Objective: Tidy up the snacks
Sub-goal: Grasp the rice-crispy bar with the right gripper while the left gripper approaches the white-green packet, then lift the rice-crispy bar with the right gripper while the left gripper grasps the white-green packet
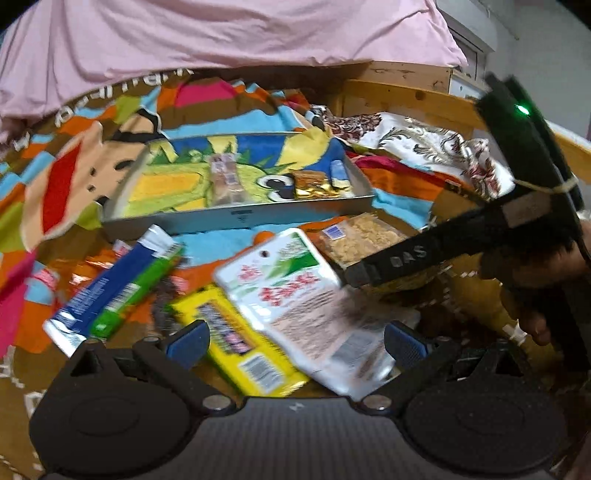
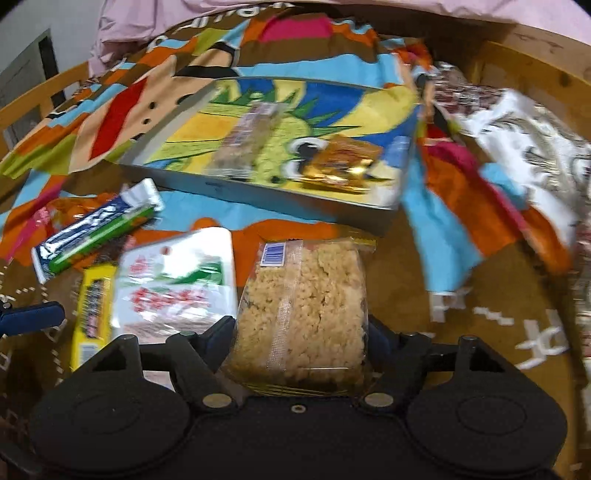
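A metal tray (image 1: 236, 216) (image 2: 258, 197) with a cartoon liner holds a clear-wrapped bar (image 1: 225, 177) (image 2: 243, 140) and a gold-wrapped snack (image 1: 314, 184) (image 2: 340, 166). In front of it lie a blue-green tube pack (image 1: 110, 291) (image 2: 92, 229), a yellow packet (image 1: 236, 339) (image 2: 92, 310) and a white packet (image 1: 295, 295) (image 2: 173, 284). My left gripper (image 1: 295, 343) is open over the white and yellow packets. My right gripper (image 2: 299, 339) is shut on a clear pack of puffed rice cake (image 2: 303, 306), also in the left wrist view (image 1: 358, 236).
Everything lies on a colourful cartoon blanket (image 1: 66, 177) on a bed. A pink sheet (image 1: 221, 33) is behind, a patterned cloth (image 1: 424, 147) (image 2: 517, 147) at the right, wooden bed frame (image 1: 406, 96) beyond. Orange wrappers (image 1: 96, 262) lie left of the tube pack.
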The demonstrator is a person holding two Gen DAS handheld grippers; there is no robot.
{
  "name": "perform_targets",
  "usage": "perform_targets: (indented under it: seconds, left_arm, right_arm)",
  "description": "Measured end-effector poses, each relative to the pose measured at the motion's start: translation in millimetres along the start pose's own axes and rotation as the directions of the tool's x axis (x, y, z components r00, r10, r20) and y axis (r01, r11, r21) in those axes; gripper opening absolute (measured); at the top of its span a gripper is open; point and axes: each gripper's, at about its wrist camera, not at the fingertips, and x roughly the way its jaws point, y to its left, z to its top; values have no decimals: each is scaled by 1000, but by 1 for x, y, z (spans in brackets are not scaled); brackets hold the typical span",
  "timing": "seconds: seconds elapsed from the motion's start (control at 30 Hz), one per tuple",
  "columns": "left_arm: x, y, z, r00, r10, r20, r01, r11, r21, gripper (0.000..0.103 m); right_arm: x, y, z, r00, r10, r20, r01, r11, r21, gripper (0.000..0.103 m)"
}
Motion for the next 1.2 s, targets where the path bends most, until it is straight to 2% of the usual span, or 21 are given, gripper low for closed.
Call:
perform_targets:
  seconds: [0.07,0.13,0.27,0.33,0.43,0.57,0.67,0.77,0.97,1.03,1.13,1.2]
  left_arm:
    - [6,-4,3,999,-37,-19,37,999,-25,103]
    - [12,-11,5,999,-38,-37,37,999,-7,103]
    - [19,-26,11,999,24,-38,-18,988,153,103]
    - [24,-27,13,998,21,-54,-8,972,235,103]
    - [31,-23,17,995,0,-103,27,964,264,103]
    - [36,-13,14,986,9,-167,18,988,155,103]
    - [37,-7,13,985,22,-169,-12,998,63,103]
    - [44,-8,22,981,51,-185,-49,999,17,103]
    - [68,-10,46,957,105,-269,-140,984,-112,103]
    - [77,-15,52,944,134,-302,-176,978,-116,103]
    - [87,-25,54,925,187,-330,-223,972,-73,103]
    - [91,-29,54,920,217,-325,-249,967,-60,103]
  right_arm:
    - [-3,-20,-1,1000,14,-4,-14,998,54,76]
    - [-4,-34,-4,1000,28,-3,-27,995,101,76]
    - [-4,-41,-6,999,45,7,-46,990,134,76]
    - [-4,-39,-5,999,50,13,-52,990,128,76]
    - [-1,-38,-2,998,68,17,-70,988,138,76]
    - [1,-34,3,995,98,27,-101,986,134,76]
    - [3,-31,4,994,104,27,-107,985,132,76]
    - [4,-33,5,994,108,28,-111,983,146,76]
    - [1,-48,6,991,128,48,-136,970,204,76]
    - [1,-54,7,989,136,54,-144,964,221,76]
    - [0,-64,7,988,138,61,-150,956,252,76]
    - [-1,-68,6,988,140,67,-153,951,270,76]
